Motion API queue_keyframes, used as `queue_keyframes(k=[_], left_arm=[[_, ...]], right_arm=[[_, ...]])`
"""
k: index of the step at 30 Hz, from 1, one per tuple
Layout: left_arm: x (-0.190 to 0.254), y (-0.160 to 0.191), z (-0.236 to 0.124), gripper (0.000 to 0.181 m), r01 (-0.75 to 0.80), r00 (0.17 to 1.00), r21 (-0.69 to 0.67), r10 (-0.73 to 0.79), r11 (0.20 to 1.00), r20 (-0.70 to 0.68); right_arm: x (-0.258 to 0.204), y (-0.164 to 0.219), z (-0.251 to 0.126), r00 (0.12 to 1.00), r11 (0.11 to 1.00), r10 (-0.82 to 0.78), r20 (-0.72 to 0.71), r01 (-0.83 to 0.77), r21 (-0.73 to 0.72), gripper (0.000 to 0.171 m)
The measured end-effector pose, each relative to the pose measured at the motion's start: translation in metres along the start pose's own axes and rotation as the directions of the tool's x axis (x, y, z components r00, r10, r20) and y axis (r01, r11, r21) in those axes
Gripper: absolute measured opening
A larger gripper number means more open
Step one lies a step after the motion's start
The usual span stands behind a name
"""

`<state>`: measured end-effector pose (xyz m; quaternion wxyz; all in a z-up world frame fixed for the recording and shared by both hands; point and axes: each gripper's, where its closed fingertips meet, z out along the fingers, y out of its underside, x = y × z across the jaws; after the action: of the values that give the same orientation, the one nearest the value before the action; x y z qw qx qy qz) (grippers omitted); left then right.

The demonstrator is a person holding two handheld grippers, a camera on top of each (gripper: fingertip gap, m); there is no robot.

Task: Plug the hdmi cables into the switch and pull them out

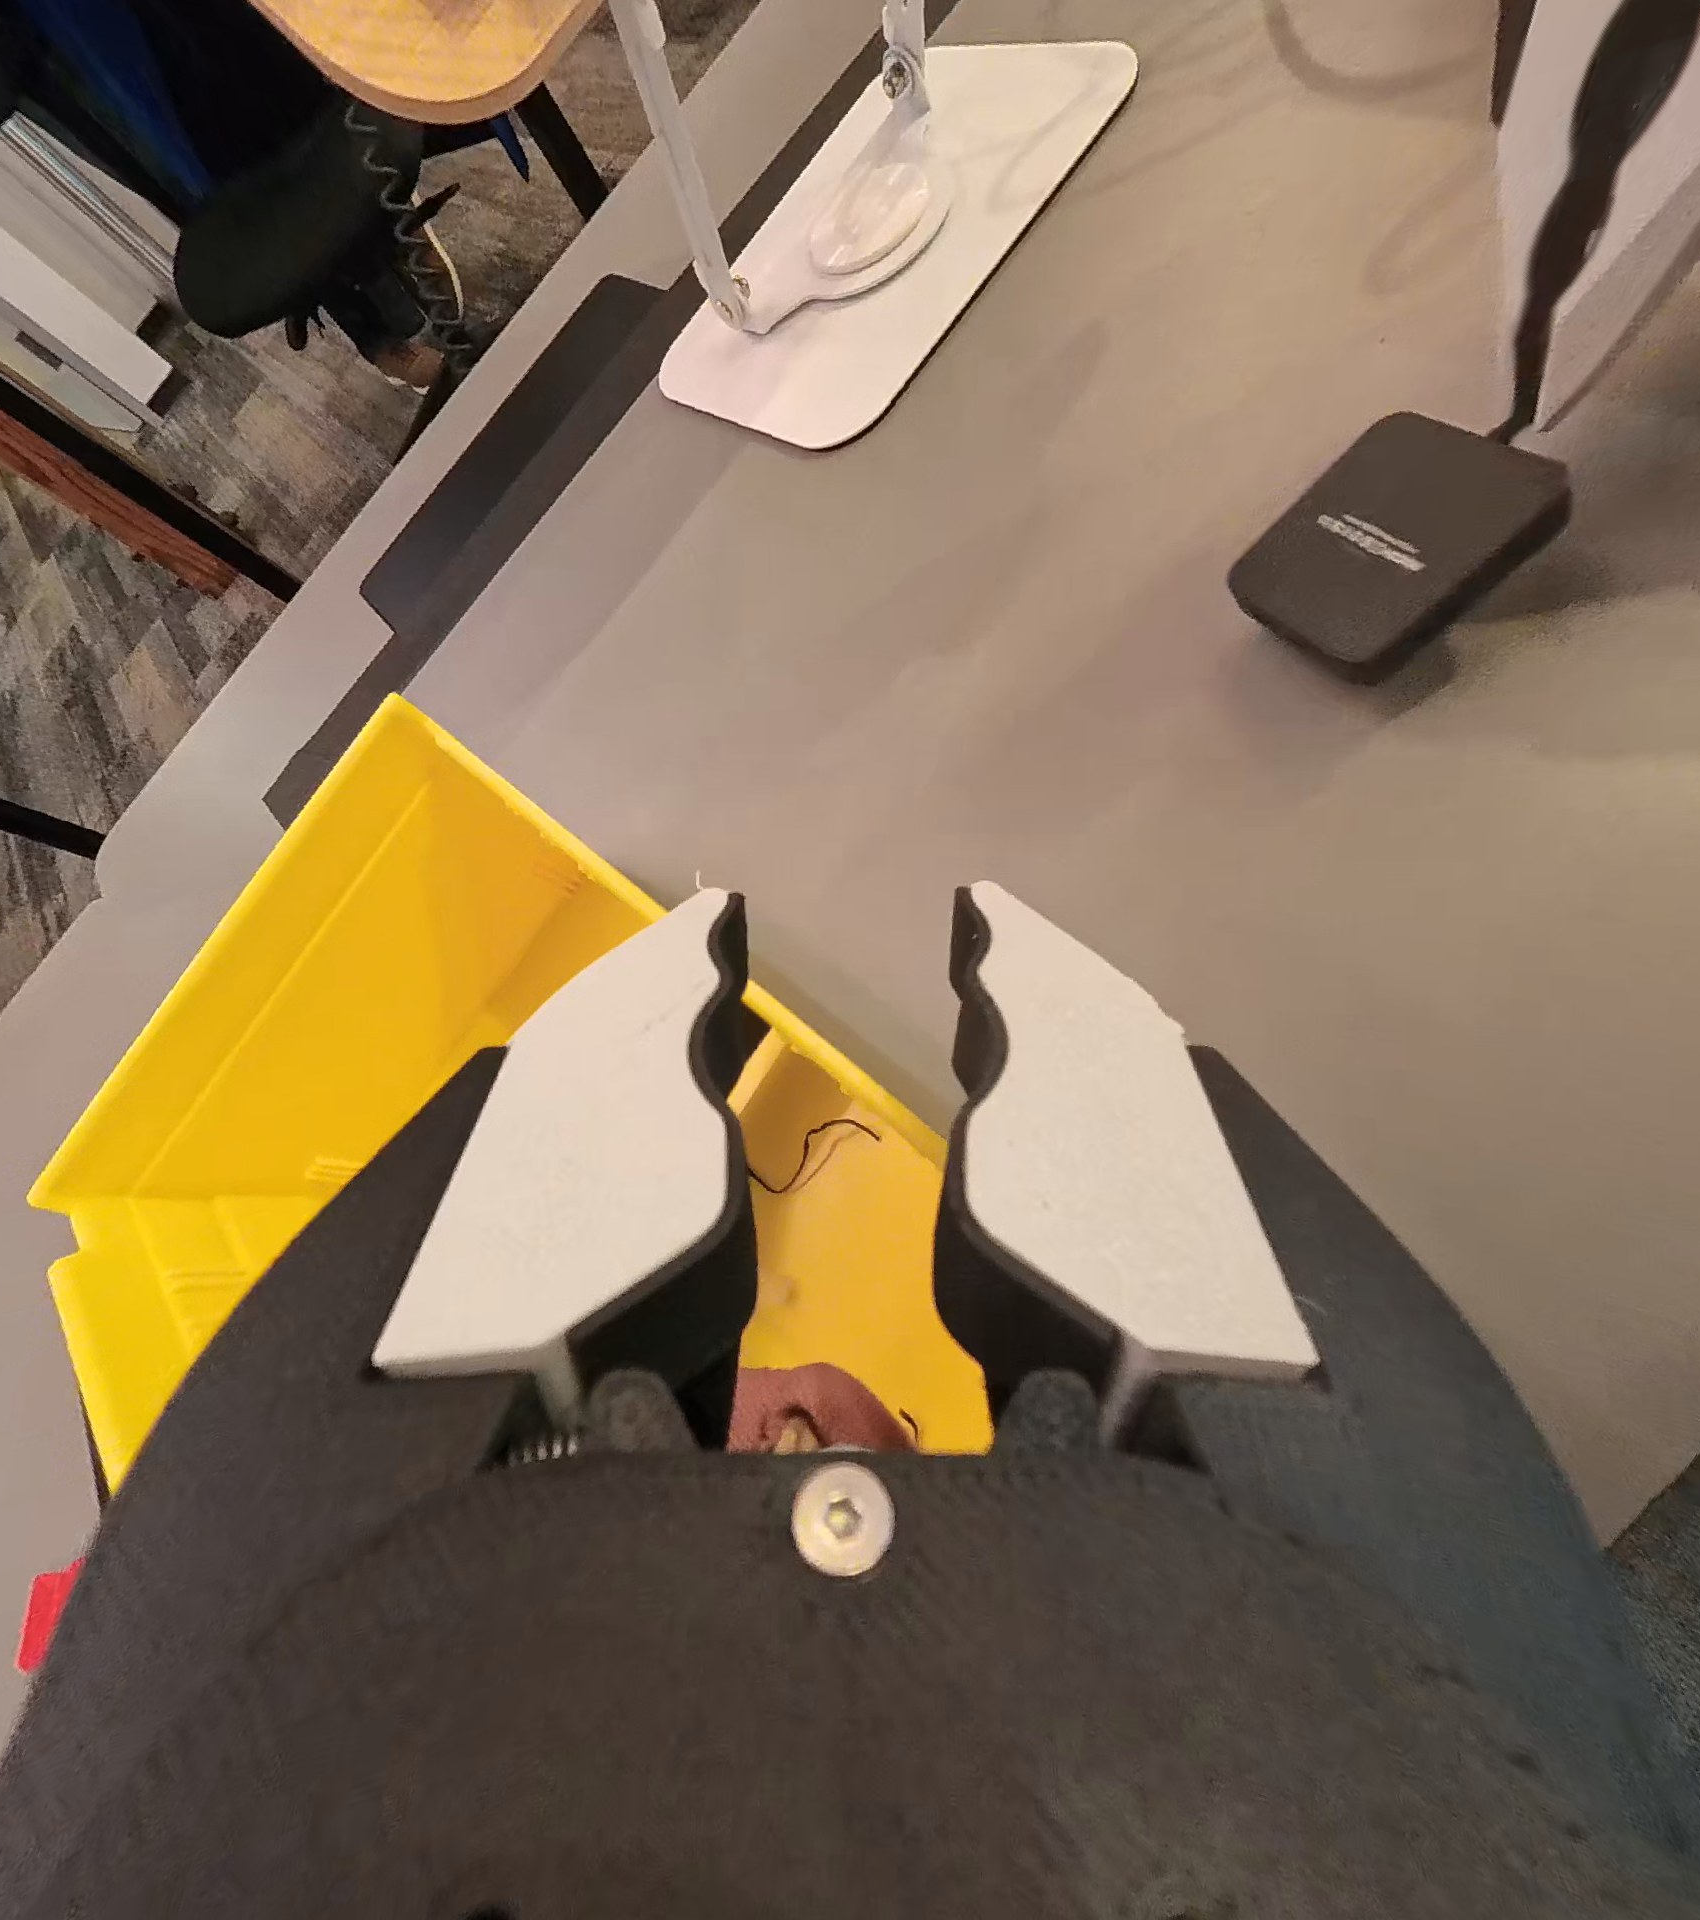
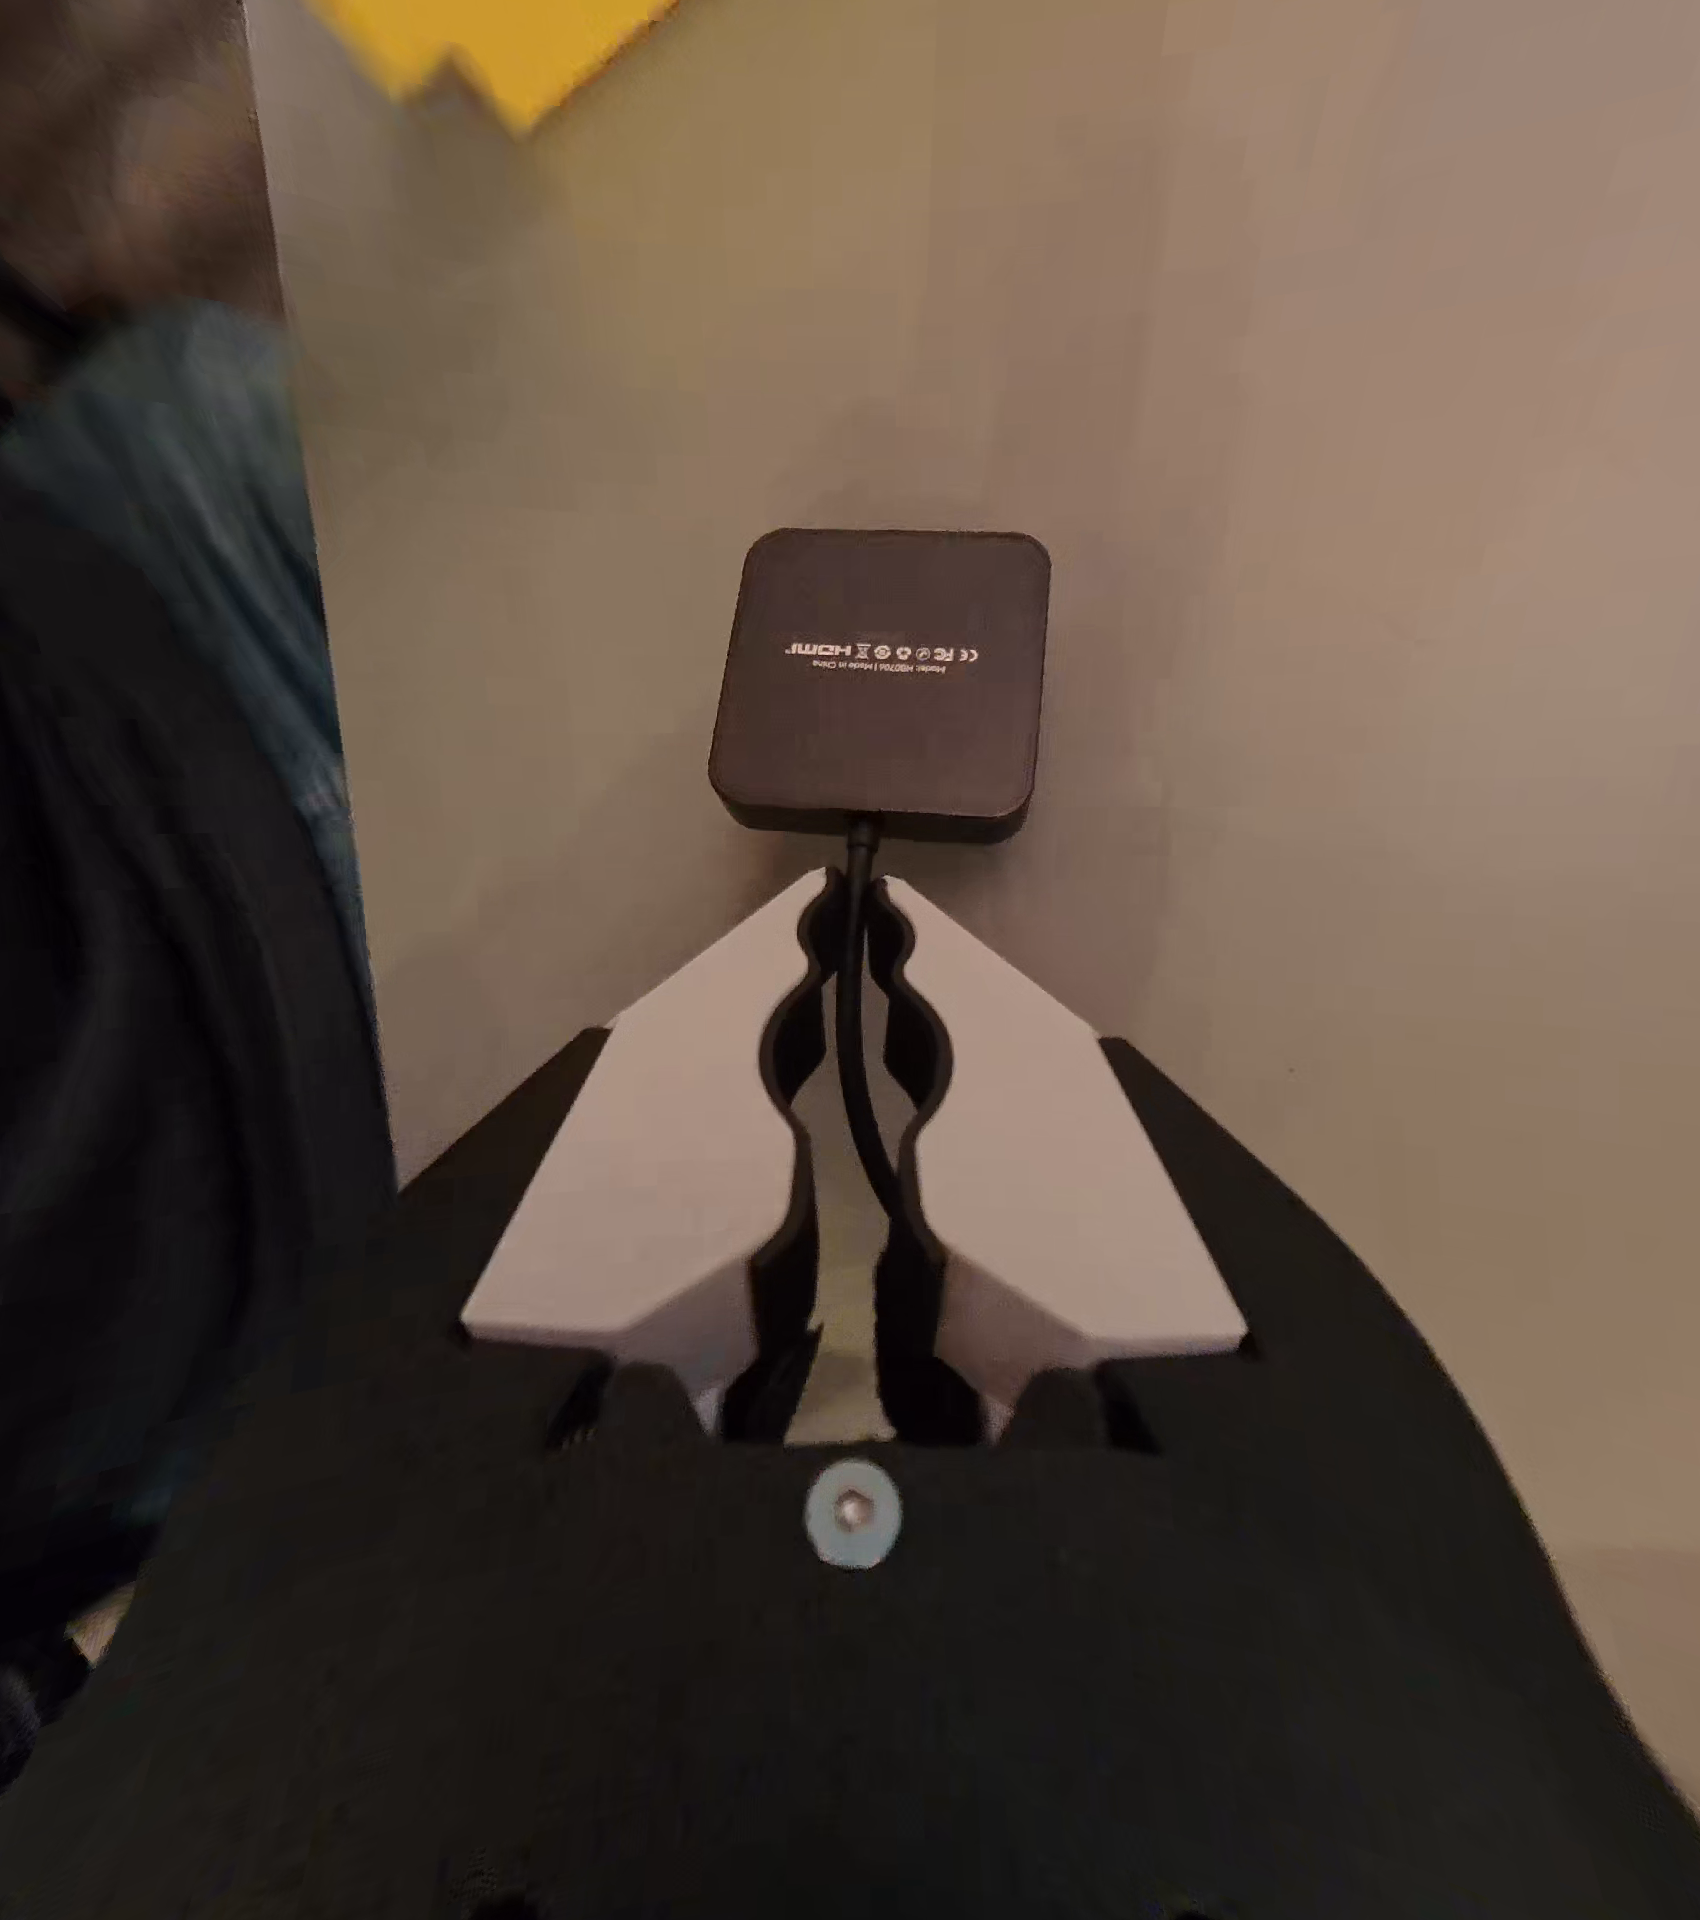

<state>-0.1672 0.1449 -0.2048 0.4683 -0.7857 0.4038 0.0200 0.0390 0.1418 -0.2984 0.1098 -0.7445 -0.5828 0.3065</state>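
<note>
The switch (image 2: 877,681) is a small black square box with white print, lying on the grey table. A thin black cable (image 2: 851,997) comes out of its near side. My right gripper (image 2: 856,883) is shut on that cable just behind the switch. In the left wrist view the switch (image 1: 1402,545) lies at the far right, with the right gripper's dark fingers (image 1: 1573,229) reaching down to it. My left gripper (image 1: 851,909) is open and empty above the corner of a yellow bin (image 1: 326,997). No loose HDMI cable shows.
The yellow bin sits at the table's left edge and holds a brownish thing (image 1: 804,1418) and a thin dark wire. A white lamp base (image 1: 887,249) stands at the far side. A chair and carpet lie beyond the table edge. A person's dark sleeve (image 2: 98,935) fills the left of the right wrist view. The left gripper's tips are roughly 25 cm from the right gripper's.
</note>
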Motion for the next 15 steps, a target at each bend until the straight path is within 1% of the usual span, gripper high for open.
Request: queue_keyframes(k=[2,3,5,6,7,8,9,10,11,13,14,15], left_arm=[[0.001,0.002,0.000,0.036,0.003,1.000,-0.002,-0.003,1.000,-0.002],[0.002,0.003,-0.001,0.036,0.003,1.000,-0.004,-0.003,1.000,-0.004],[0.004,0.005,-0.001,0.037,0.001,1.000,-0.008,-0.001,1.000,-0.006],[0.004,0.006,-0.001,0.037,0.000,1.000,-0.008,-0.001,1.000,-0.007],[0.005,0.007,-0.001,0.037,0.000,1.000,-0.007,0.000,1.000,-0.009],[0.006,0.008,-0.001,0.037,-0.001,1.000,-0.009,0.001,1.000,-0.008],[0.006,0.009,-0.001,0.037,0.000,1.000,-0.011,0.000,1.000,-0.007],[0.006,0.009,-0.001,0.037,0.001,1.000,-0.012,-0.001,1.000,-0.009],[0.006,0.010,-0.001,0.037,0.002,1.000,-0.013,-0.002,1.000,-0.009],[0.006,0.010,-0.001,0.037,0.005,1.000,-0.011,-0.005,1.000,-0.009],[0.006,0.010,-0.001,0.037,0.007,1.000,-0.011,-0.007,1.000,-0.010],[0.006,0.011,-0.001,0.037,0.007,1.000,-0.011,-0.007,1.000,-0.010]], right_arm=[[0.001,0.011,-0.001,0.989,0.977,-0.150,-0.008,0.146,-0.157,0.002],[0.002,0.016,-0.002,0.970,0.944,-0.245,0.002,0.239,-0.228,0.002],[0.006,0.021,-0.005,0.920,0.863,-0.390,0.039,0.380,-0.331,0.001],[0.008,0.023,-0.006,0.885,0.810,-0.461,0.066,0.449,-0.377,0.002],[0.010,0.023,-0.008,0.843,0.755,-0.530,0.088,0.516,-0.405,0.001],[0.012,0.019,-0.009,0.814,0.718,-0.574,0.092,0.554,-0.421,0.001],[0.015,0.014,-0.011,0.798,0.697,-0.596,0.087,0.568,-0.438,0.001],[0.018,0.011,-0.012,0.790,0.682,-0.609,0.077,0.570,-0.459,0.005],[0.022,0.009,-0.014,0.794,0.678,-0.605,0.062,0.553,-0.484,0.021],[0.024,0.007,-0.018,0.842,0.720,-0.539,0.013,0.469,-0.511,0.035],[0.023,0.007,-0.019,0.876,0.759,-0.482,-0.022,0.405,-0.510,0.045],[0.022,0.007,-0.021,0.908,0.799,-0.413,-0.070,0.325,-0.507,0.048]])
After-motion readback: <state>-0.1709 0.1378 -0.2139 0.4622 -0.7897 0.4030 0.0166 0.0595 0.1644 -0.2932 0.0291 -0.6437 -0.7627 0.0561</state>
